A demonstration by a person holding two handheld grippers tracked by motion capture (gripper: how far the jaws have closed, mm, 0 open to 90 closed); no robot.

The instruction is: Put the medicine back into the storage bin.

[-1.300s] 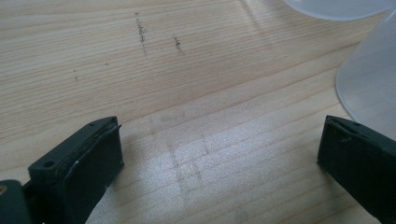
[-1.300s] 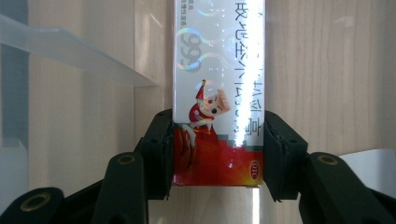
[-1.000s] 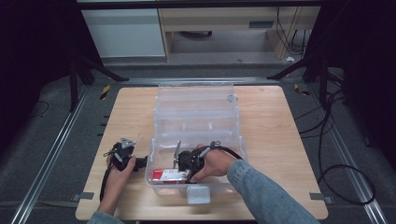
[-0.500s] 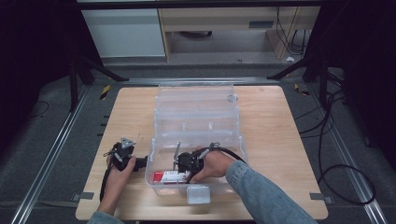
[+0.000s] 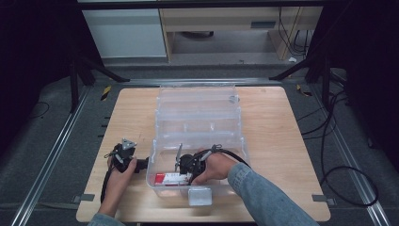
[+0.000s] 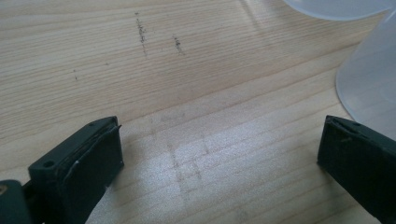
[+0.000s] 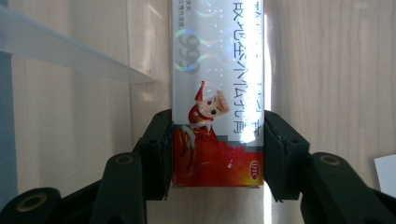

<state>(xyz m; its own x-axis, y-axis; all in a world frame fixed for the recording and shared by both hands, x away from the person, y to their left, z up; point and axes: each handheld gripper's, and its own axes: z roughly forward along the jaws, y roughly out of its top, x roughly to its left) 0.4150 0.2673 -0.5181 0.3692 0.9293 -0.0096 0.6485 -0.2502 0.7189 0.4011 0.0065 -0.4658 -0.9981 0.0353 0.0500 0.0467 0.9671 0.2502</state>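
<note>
High view: we find a clear plastic bin (image 5: 197, 136) standing at the middle of the wooden bench (image 5: 282, 141), its lid raised toward the far side. The right hand-held gripper (image 5: 181, 168) reaches into the near end of the bin, where a red and white medicine box (image 5: 171, 178) lies on the floor of the bin. In the right gripper view, we note the box (image 7: 218, 93) set lengthwise between the two black jaws, both pads pressed against its long sides at the red end: a firm grip. The left hand-held gripper (image 5: 126, 157) rests on the bench just left of the bin. In the left gripper view, we record its jaws standing wide apart over bare wood, nothing between them, with the bin's wall (image 6: 369, 88) at the right edge.
</note>
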